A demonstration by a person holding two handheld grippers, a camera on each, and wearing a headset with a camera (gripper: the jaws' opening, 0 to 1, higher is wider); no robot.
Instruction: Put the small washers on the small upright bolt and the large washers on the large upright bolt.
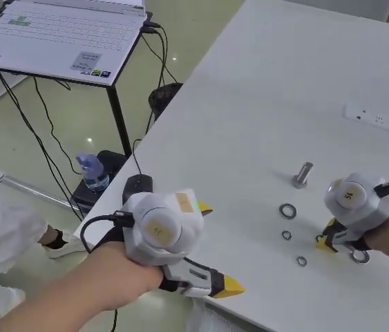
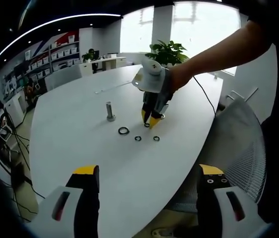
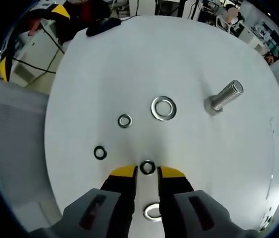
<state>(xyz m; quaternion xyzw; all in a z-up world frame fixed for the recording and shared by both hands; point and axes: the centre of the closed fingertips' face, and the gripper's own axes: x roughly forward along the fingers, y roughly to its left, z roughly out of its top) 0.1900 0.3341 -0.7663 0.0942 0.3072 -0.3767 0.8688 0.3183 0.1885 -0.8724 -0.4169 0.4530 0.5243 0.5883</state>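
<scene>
Down on the white desk (image 3: 80, 89), right between the yellow tips of the right tool (image 3: 147, 171), lies a small dark washer (image 3: 147, 167). The jaws are narrowly apart and straddle it, with no pinch that I can make out. Here's the tricky bit: it's a thin flat ring on a smooth top, so if the tips close high or off-centre it could skid out ahead or flip on edge.

Watch that large washer (image 3: 152, 211) too. It lies under the tool, just behind the tips, and a low drag could sweep it along.

Ahead, well apart, sit a second large washer (image 3: 163, 108), a small bright washer (image 3: 125, 120) and a second small dark washer (image 3: 99, 152). The upright bolt (image 3: 223, 98) is beyond them to the right, standing free on its head. It looks stout, so my guess is it's the large one. A small washer dropped there would be a sorting error, and a clumsy approach could tip it. The path to it looks open.

Over on the other side, the left tool (image 2: 148, 172) hangs near the desk's edge with jaws spread wide, holding nothing.

Around the work: a power strip (image 1: 381, 121) far behind the bolt, a laptop (image 1: 63, 34) on a side stand, a water bottle (image 1: 94, 173) down below it and a mesh chair (image 2: 243, 129). None of them is in the way.
</scene>
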